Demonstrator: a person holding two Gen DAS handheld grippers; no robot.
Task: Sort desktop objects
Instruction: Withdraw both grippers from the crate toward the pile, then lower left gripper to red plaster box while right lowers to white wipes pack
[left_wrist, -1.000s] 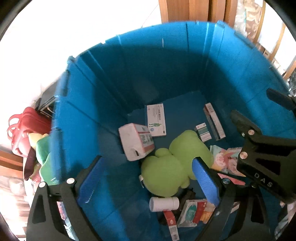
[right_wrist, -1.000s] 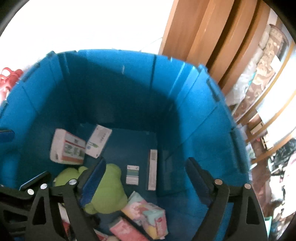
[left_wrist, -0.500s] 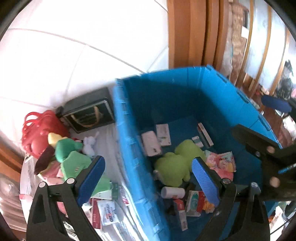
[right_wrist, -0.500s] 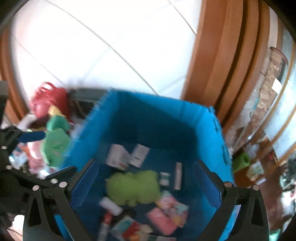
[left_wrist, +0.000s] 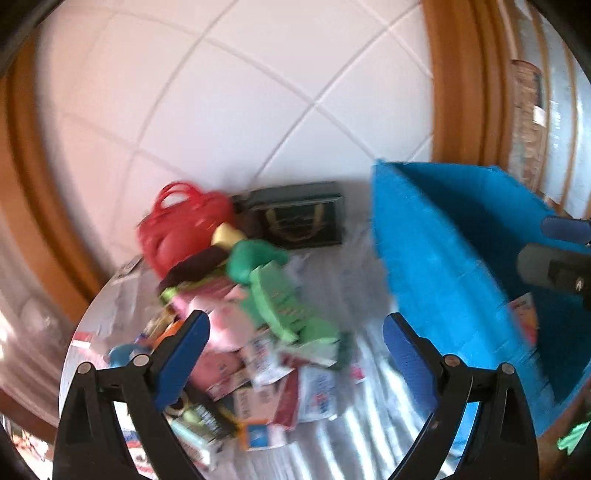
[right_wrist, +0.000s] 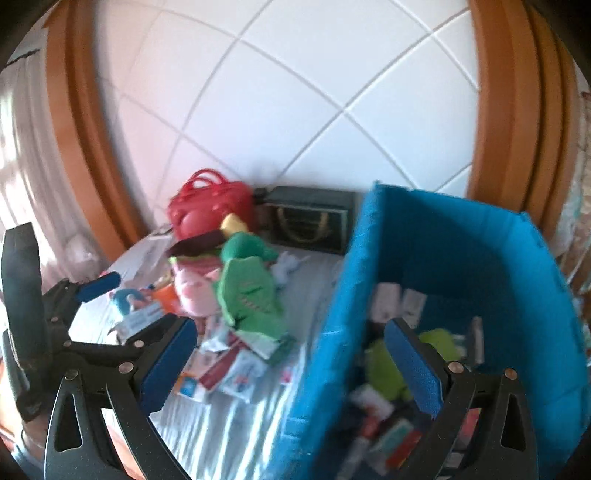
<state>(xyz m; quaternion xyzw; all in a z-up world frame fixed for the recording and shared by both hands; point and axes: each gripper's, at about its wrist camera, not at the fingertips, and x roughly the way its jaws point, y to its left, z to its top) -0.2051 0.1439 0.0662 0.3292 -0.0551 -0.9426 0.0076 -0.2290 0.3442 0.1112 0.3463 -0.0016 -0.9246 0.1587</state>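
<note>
Left gripper (left_wrist: 295, 350): jaws wide, nothing between them. Right gripper (right_wrist: 291, 363): jaws have just been opening, now wide and empty, straddling the near wall of the tall blue corrugated-plastic bin (right_wrist: 436, 236).

Beyond the left jaws, heap of unsorted things on the worktop (left_wrist: 332, 435), which is under a pale striped cloth, left of the bin.
- green plush crocodile toy (right_wrist: 247, 291) on top of the heap, just beside a pink plush toy (right_wrist: 195, 291)
- flat printed cardboard packets (right_wrist: 229, 365) strewn beneath, overlapping
- red plastic handled basket (right_wrist: 210, 205) and dark framed box (right_wrist: 310, 218) at the back, against the tiled wall

Handling, judged: plush is light, soft, not fragile; pinch across the body where bulkiest. Packets light, stiff, thin, probably slippery on cloth; take by an edge that stands proud.

Bin already holds a lime plush (right_wrist: 384, 365) and assorted boxes.
</note>
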